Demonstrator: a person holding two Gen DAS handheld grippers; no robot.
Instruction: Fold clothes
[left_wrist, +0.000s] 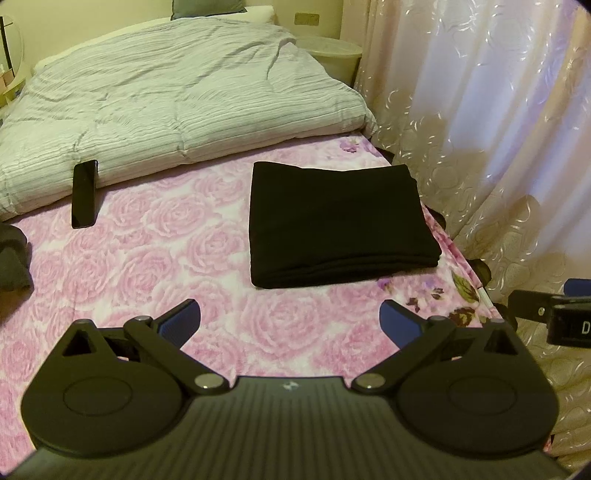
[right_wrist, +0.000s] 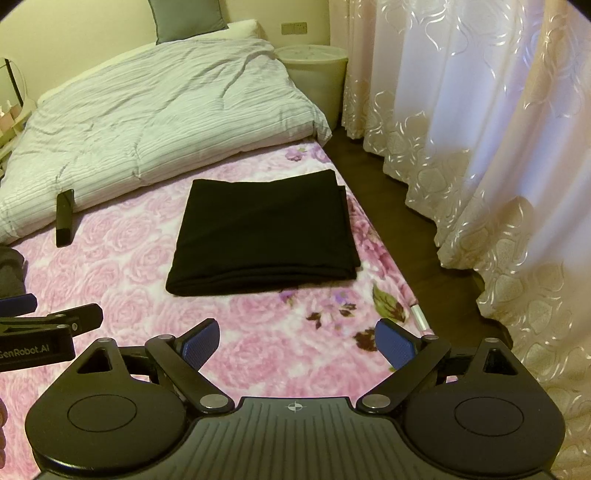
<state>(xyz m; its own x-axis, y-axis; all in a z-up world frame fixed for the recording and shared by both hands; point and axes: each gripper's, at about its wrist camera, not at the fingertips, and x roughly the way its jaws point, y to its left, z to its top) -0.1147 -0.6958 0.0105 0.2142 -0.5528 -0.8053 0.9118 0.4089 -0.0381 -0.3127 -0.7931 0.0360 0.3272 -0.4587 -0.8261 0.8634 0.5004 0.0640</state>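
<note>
— Nearest first: what are the grippers doing?

— The left gripper (left_wrist: 290, 321) has its jaws spread wide with nothing between them, above the pink floral bedspread (left_wrist: 166, 266). The right gripper (right_wrist: 297, 343) is the same: wide apart, empty, close beside the left one.

— And the cloth?

— A black cloth (left_wrist: 338, 225) lies ahead of both, already folded into a flat rectangle with stacked layers showing along its near edge. It sits near the bed's right edge, apart from both grippers.

— Which way does it run?

— Its long edges run roughly left to right across the view. From the left gripper it lies ahead and slightly right; from the right gripper (right_wrist: 262, 232), ahead and slightly left. Neither looks clearly nearer.

— Anything beyond?

— A phone (left_wrist: 85, 194) leans against the striped duvet (left_wrist: 166, 92) farther back on the left. I judge this fold nearly finished.
</note>
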